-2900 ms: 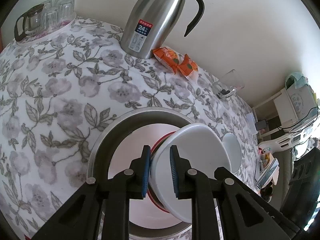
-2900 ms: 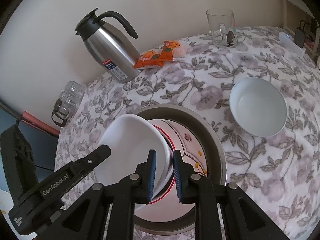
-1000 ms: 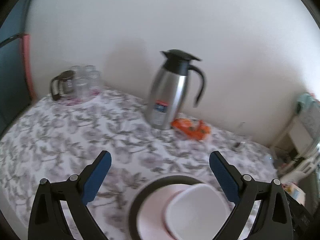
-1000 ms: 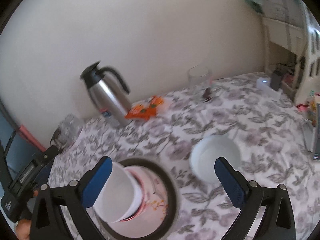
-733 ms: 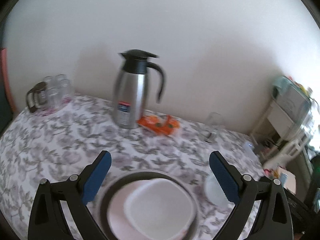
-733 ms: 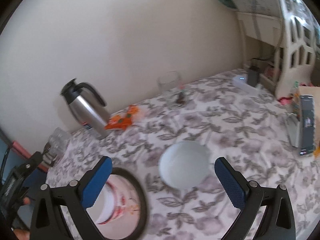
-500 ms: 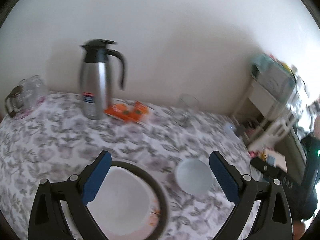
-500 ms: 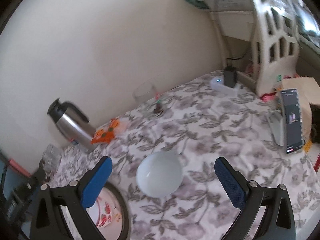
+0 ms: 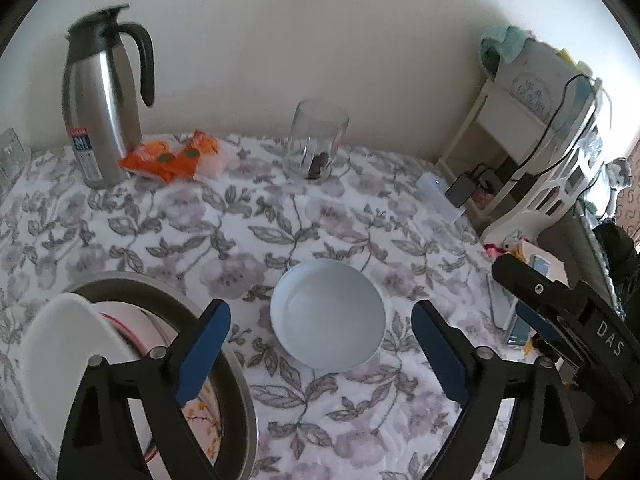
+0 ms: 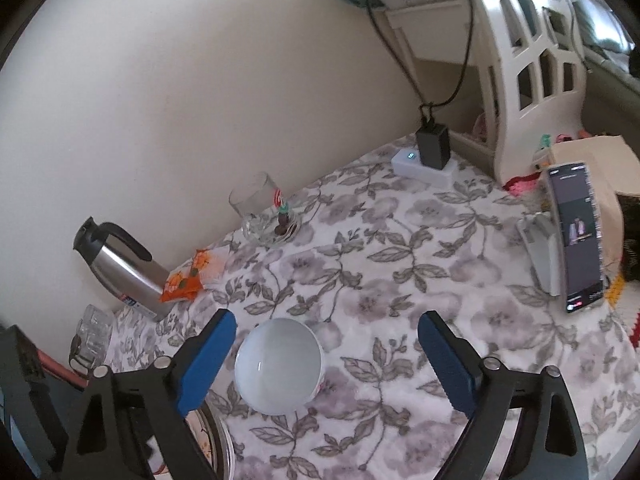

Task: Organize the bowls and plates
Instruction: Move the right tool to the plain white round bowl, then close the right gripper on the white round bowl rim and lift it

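Both grippers close in on the pale bowl (image 9: pixel 328 314) mid-desk (image 9: pixel 248 216), right of the stacked plates (image 9: pixel 132 344). Left gripper (image 9: pixel 320 344) and right gripper (image 10: pixel 326 354) have just been narrowing, fingers wide, empty. I'd pinch opposite rims, evenly.

White bowl (image 9: pixel 328 316): smooth, glossy ceramic look. Thermos jug (image 9: pixel 100 96): brushed steel, black plastic handle. Tumbler (image 9: pixel 314 146): clear glass. Bench cloth (image 9: pixel 240 216): matt floral fabric. Snack packets (image 9: pixel 170 158): shiny orange plastic.
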A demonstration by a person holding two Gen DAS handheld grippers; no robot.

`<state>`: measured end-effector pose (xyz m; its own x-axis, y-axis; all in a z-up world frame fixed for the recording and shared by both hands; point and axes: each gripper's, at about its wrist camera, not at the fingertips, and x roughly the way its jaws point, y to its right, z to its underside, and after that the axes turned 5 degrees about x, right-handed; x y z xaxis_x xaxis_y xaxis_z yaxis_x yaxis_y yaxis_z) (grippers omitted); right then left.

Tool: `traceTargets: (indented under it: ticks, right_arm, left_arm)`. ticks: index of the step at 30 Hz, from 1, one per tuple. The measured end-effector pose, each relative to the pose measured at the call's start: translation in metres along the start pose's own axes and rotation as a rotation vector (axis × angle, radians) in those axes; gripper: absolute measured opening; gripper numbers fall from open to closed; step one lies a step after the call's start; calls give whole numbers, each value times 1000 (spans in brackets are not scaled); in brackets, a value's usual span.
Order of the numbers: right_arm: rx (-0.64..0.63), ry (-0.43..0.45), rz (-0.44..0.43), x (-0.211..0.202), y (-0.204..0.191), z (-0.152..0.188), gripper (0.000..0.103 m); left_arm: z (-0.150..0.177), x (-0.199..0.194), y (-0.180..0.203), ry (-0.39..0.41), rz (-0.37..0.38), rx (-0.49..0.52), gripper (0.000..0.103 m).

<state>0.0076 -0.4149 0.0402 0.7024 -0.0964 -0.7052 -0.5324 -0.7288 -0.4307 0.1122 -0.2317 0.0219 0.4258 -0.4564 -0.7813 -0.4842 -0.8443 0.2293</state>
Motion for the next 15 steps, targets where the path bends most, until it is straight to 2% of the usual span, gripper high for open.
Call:
traceTargets:
  ticks: [2,6,9,11,15]
  right_arm:
    - [8,-27,-17,14,1,2,83]
    - [30,-62,-37,32,5,5,78]
    - [41,-88,-39,45,7,8,69]
    - [52,-99,-41,54,9,10,64]
    - [56,-145,-30,71,12,16,55]
  left_arm:
    - [0,14,-2,-23,-1,-7,80]
    - [1,34,-7,-53,-20,-24,79]
    - [1,45,-12,-66,-23,-43,71]
    - [1,51,-16,-72,-32,-53,70]
    - [2,61,-21,-84,-35,-74,57]
